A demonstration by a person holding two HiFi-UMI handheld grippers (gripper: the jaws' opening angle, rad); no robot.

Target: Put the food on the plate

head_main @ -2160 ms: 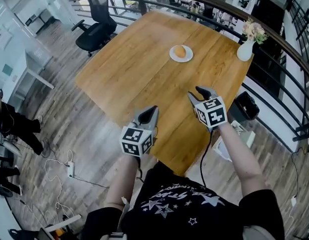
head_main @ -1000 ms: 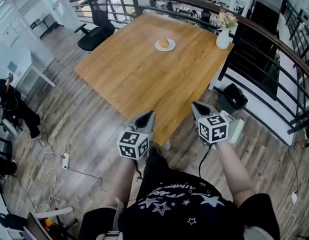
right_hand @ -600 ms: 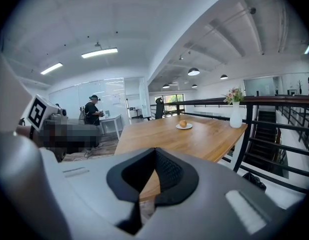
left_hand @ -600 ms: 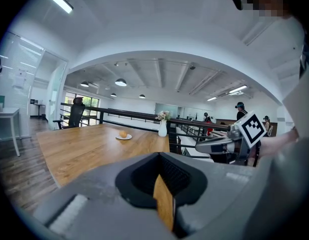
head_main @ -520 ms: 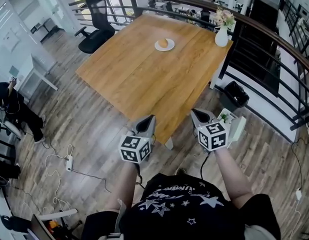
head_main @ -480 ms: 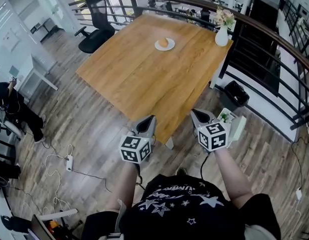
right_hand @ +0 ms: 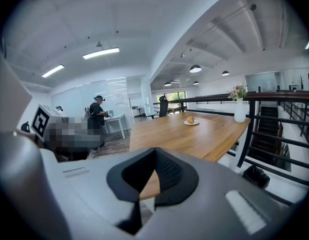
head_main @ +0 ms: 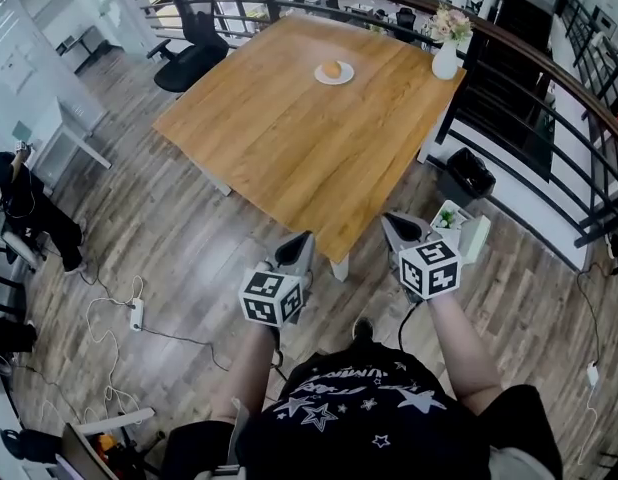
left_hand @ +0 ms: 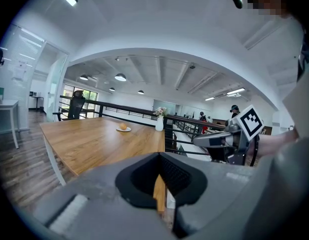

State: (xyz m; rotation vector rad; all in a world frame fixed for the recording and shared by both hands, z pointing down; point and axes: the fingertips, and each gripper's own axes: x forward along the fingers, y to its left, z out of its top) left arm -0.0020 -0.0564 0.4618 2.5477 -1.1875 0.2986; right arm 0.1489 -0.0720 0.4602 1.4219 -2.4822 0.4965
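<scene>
In the head view the food (head_main: 333, 69) lies on the plate (head_main: 320, 76) at top centre, far across the table (head_main: 289, 138) from the left gripper (head_main: 305, 240) and the right gripper (head_main: 391, 222), both low in frame, while the left gripper view shows empty jaws pressed together with the food far ahead, left of centre, and the right gripper view shows the same with it right of centre, seemingly slightly nearer.

The head view looks steeply down from above the person (head_main: 369, 418), taking in the floor (head_main: 169, 238), the whole surface (head_main: 289, 128) ahead, and the left gripper (head_main: 305, 238) and right gripper (head_main: 391, 220) low in frame. Each gripper view sits low, off the surface's near corner, and looks along its own jaws across the top. All three share the far plate (head_main: 347, 75) and vase (head_main: 446, 60). The left gripper view also catches the right gripper at its right side.
</scene>
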